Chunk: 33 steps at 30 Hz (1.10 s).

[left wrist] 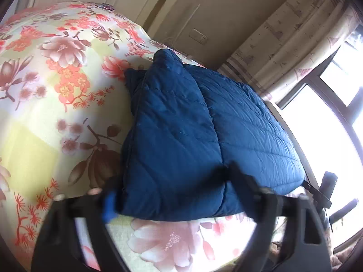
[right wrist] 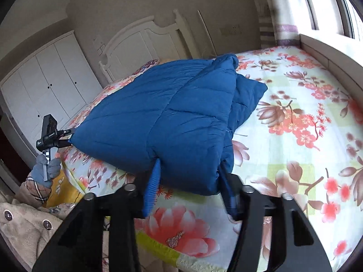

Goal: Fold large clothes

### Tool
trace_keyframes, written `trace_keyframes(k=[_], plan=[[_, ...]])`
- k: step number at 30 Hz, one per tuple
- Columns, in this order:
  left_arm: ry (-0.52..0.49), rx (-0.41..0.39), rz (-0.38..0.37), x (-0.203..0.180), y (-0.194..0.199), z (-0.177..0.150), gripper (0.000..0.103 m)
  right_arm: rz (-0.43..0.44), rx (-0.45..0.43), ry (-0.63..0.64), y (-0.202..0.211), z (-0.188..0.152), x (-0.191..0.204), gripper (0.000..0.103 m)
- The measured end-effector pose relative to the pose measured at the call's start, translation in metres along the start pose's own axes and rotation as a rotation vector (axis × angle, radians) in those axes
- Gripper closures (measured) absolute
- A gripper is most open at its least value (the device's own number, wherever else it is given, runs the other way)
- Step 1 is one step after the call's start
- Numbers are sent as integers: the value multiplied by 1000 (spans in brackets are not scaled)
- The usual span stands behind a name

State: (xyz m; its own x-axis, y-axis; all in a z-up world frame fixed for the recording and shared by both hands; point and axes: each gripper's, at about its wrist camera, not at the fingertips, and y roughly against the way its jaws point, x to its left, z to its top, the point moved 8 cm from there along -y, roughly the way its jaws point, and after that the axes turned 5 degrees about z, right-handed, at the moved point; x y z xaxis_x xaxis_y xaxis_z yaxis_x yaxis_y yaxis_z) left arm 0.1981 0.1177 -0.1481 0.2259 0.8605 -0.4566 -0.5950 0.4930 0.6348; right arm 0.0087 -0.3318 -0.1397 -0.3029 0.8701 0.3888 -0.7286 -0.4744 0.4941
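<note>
1. Left tongs [left wrist: 169, 200] are standing wide, with the near edge of the blue quilted coat [left wrist: 192, 136] lying between the two fingers; whether the pads are pressing the fabric cannot be told.
2. Right tongs [right wrist: 190, 190] are likewise standing wide, their blue-padded fingers [right wrist: 152, 185] flanking the coat's [right wrist: 172, 122] near corner.
3. Folded into a thick bundle, the coat is resting on the floral bedsheet [right wrist: 295, 136] of the bed.
4. In the right wrist view, the left tongs [right wrist: 68, 137] are touching the bundle's far left edge.

Floral bedsheet [right wrist: 295, 117], white wardrobe [right wrist: 45, 83], curtain [left wrist: 295, 34]
</note>
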Motion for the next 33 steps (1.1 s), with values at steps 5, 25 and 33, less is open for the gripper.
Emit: trace_keyframes(k=[5, 25, 33], plan=[[15, -19, -4, 2, 24, -9, 73, -7, 8, 42, 23, -18, 9, 80], [-216, -428, 249, -117, 109, 47, 2, -249, -301, 201, 52, 114, 95, 4], [-306, -126, 303, -191, -42, 109, 2, -377, 68, 365, -141, 177, 125, 4]])
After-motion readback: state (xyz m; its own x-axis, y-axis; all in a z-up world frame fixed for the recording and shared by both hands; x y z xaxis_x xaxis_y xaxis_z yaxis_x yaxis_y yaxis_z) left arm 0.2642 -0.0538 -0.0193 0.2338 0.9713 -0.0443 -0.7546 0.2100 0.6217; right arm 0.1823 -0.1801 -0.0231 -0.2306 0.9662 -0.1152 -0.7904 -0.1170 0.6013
